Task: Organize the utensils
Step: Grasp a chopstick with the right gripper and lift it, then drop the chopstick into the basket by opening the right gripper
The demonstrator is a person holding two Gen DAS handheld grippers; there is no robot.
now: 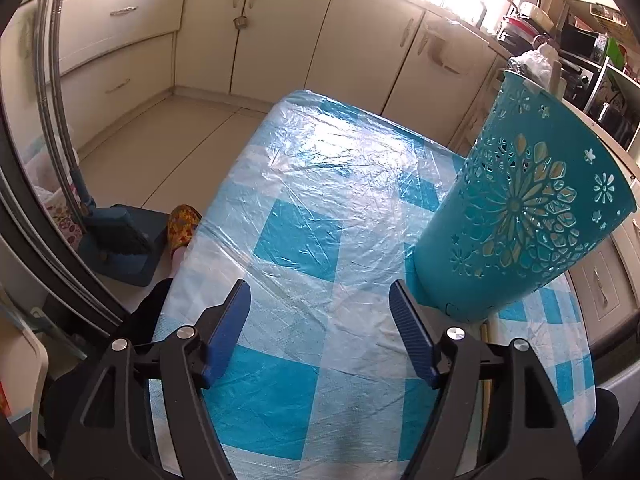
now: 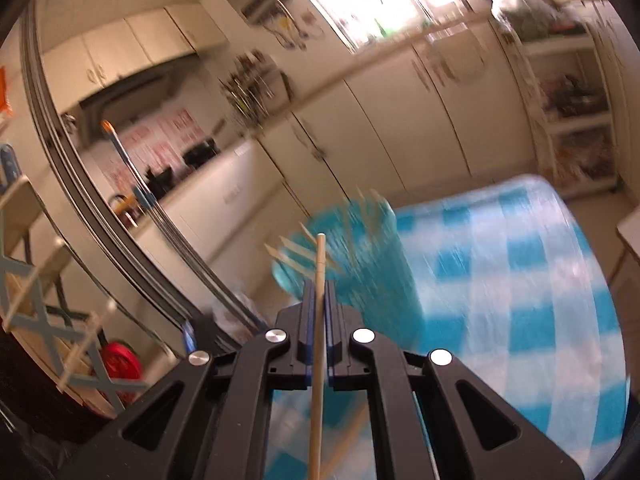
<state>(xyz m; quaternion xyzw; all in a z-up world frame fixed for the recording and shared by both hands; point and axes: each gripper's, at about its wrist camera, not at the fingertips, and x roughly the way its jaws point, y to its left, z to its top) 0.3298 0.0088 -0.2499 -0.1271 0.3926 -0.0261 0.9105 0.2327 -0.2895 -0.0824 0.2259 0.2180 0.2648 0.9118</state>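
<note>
Right wrist view: right gripper (image 2: 319,292) jaws clamp a wooden chopstick (image 2: 318,360), tip poking out toward 12 o'clock | teal holder (image 2: 372,276) just beyond, blurred | left gripper (image 1: 320,300) jaws wide apart, nothing between; holder at 2 o'clock on checked tablecloth (image 1: 304,208).

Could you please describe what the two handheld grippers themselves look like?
Both the left gripper and right gripper have matte black plastic linkage arms with triangular cut-outs, round silver pivot pins, and jaws faced with ribbed dark blue pads. No cables, markings or sleeves are visible.
</note>
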